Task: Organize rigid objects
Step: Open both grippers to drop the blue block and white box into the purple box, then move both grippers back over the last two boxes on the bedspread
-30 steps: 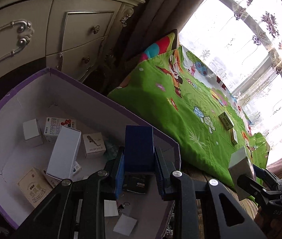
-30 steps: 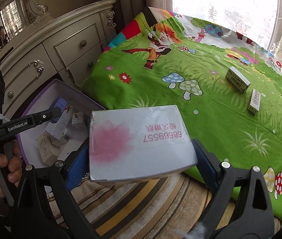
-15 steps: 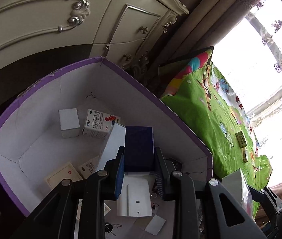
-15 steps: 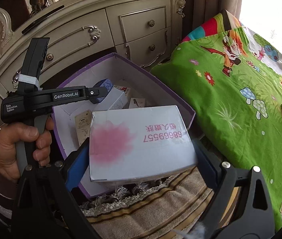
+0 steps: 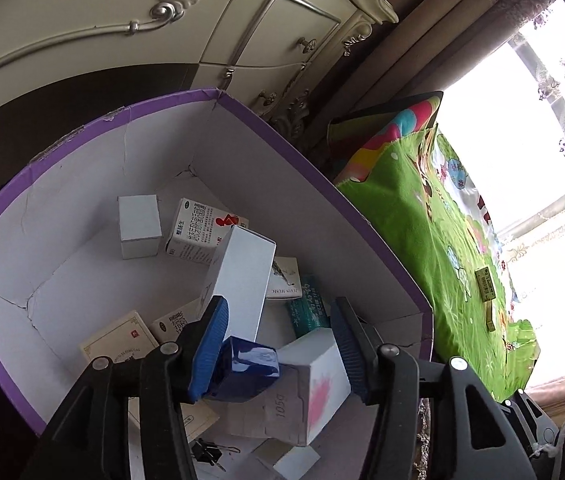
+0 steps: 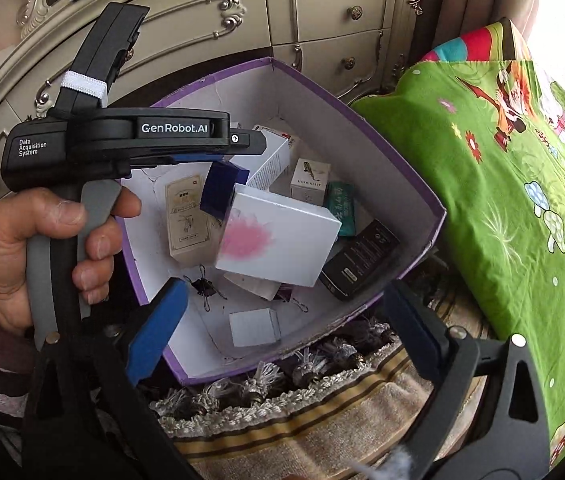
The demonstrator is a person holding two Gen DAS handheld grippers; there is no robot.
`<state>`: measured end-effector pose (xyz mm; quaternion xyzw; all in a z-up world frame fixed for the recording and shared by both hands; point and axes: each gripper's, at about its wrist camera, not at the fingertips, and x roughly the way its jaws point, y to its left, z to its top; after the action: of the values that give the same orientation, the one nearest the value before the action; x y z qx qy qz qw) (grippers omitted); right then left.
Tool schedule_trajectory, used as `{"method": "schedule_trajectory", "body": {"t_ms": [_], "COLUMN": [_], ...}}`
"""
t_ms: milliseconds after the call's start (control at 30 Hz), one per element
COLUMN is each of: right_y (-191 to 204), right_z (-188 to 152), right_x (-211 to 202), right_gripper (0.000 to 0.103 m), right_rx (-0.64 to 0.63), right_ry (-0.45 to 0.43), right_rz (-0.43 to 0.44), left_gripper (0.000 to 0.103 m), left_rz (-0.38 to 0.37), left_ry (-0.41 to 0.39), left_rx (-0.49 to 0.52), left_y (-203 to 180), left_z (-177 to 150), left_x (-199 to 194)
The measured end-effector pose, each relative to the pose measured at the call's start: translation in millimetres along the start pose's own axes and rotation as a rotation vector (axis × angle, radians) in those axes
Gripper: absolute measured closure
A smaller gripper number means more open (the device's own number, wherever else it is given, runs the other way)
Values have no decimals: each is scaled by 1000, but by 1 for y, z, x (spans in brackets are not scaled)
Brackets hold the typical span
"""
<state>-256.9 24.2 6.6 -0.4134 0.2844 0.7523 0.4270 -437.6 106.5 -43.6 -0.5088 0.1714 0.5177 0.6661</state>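
Resting inside one purple box (image 6: 398,160): one blue carton (image 6: 222,188), one pink-stained carton (image 6: 278,236).

A small dark blue box (image 6: 223,189) lies tilted in the purple-rimmed carton (image 6: 366,132), its corner on a white box with a pink blotch (image 6: 276,238) that rests slantwise over the heap of small packets; two little yellow-green boxes (image 5: 484,282) lie far right on the green blanket
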Motion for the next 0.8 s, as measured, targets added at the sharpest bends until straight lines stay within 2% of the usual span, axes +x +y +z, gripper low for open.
{"method": "schedule_trajectory", "body": {"t_ms": [367,600,800], "right_y": [-42,-87,-128], "right_z": [0,-4,-1], "right_x": [-14,-26,-33], "right_gripper": [3,3,3], "right_rx": [159,256,294], "right_ry": [-39,-67,-84], "right_rz": [-24,-76,-140], "left_gripper": [47,45,45], "left_rz": [2,5,0], "left_ry": [1,10,-2], "left_rx": [11,12,46], "left_y": [-7,-15,-41], "left_z": [-2,0,7], "left_x": [0,3,1]}}
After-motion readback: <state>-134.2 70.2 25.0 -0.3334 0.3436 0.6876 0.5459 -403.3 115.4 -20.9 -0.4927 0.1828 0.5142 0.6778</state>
